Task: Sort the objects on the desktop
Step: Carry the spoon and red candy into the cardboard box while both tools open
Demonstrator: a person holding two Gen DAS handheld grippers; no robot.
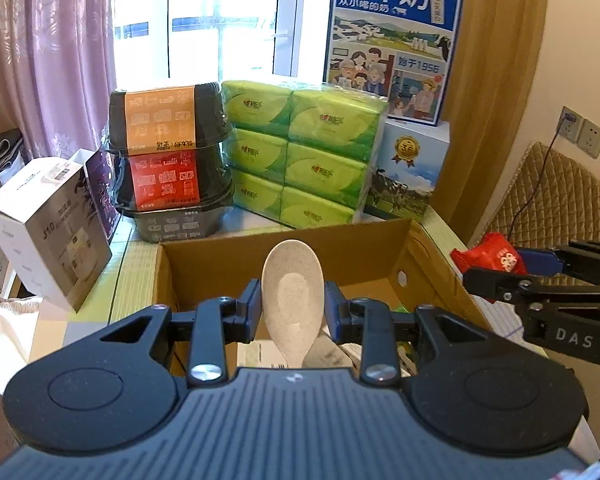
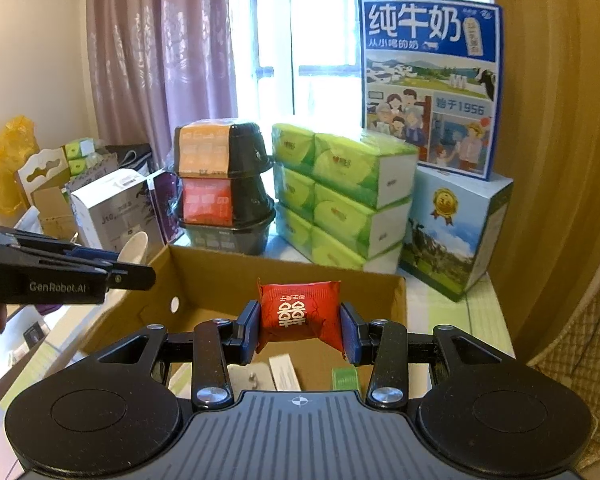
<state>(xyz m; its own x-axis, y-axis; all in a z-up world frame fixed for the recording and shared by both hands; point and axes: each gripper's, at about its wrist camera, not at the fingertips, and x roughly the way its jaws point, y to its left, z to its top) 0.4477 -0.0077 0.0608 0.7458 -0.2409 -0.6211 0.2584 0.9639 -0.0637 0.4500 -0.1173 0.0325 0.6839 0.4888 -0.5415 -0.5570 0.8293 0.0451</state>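
My left gripper (image 1: 293, 307) is shut on a speckled cream spoon (image 1: 293, 280), bowl pointing up, above an open cardboard box (image 1: 284, 246). In the right wrist view that gripper (image 2: 112, 262) enters from the left with the spoon (image 2: 134, 246) over the box's left wall. My right gripper (image 2: 300, 330) is shut on a red snack packet (image 2: 298, 312) with white characters, held over the same box (image 2: 284, 270). The left wrist view shows the right gripper (image 1: 540, 266) at the right edge with the red packet (image 1: 488, 258). Papers and small items lie on the box floor.
Behind the box stand stacked black food tubs (image 1: 168, 160), a green tissue multipack (image 1: 300, 152), a blue milk carton box (image 1: 396, 40) on a pale blue box (image 1: 410, 172), and a white appliance box (image 1: 48, 224) at left. A quilted chair back (image 1: 556, 192) is at right.
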